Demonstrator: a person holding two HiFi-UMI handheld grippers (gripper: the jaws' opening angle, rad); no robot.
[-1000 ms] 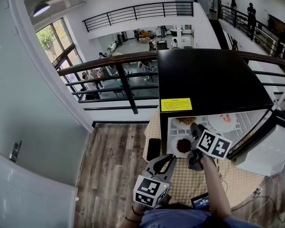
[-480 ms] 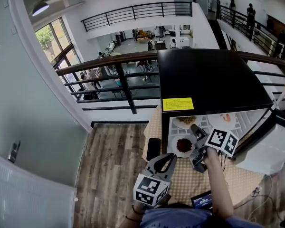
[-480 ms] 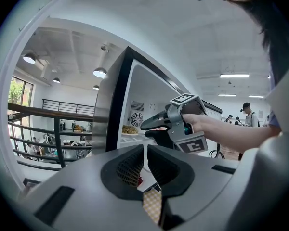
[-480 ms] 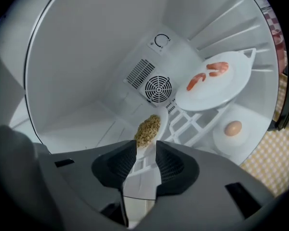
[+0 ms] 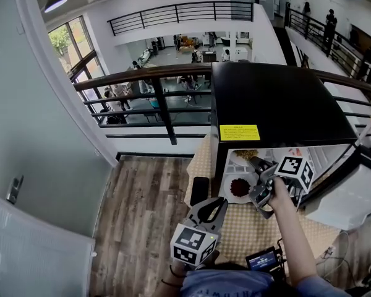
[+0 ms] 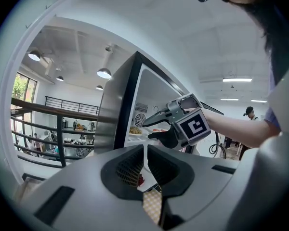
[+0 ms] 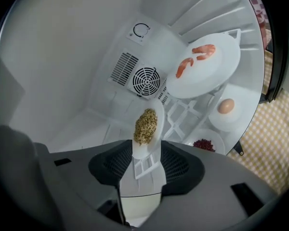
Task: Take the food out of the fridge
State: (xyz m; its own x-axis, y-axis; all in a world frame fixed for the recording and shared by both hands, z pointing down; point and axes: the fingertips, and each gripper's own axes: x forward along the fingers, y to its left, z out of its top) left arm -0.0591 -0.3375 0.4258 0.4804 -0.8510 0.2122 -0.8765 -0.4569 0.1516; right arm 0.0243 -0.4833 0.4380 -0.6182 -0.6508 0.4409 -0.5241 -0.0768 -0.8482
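Plate of grain framed by the right gripper inside the open fridge

At the left, the left gripper (image 5: 215, 203) is held above the checked bench (image 5: 244, 231) with its jaws pressed together and nothing between them. Further right, the black fridge (image 5: 278, 104) is seen with its door swung open. The right gripper (image 7: 145, 153) is reached into it; its jaws have just been opening and are spread wide, with the near rim of the plate of grain (image 7: 147, 126) lying between them, not clamped. Plates of red food (image 7: 204, 145), shrimp (image 7: 204, 66) and an egg (image 7: 226, 112) are seen on the shelves to the right.
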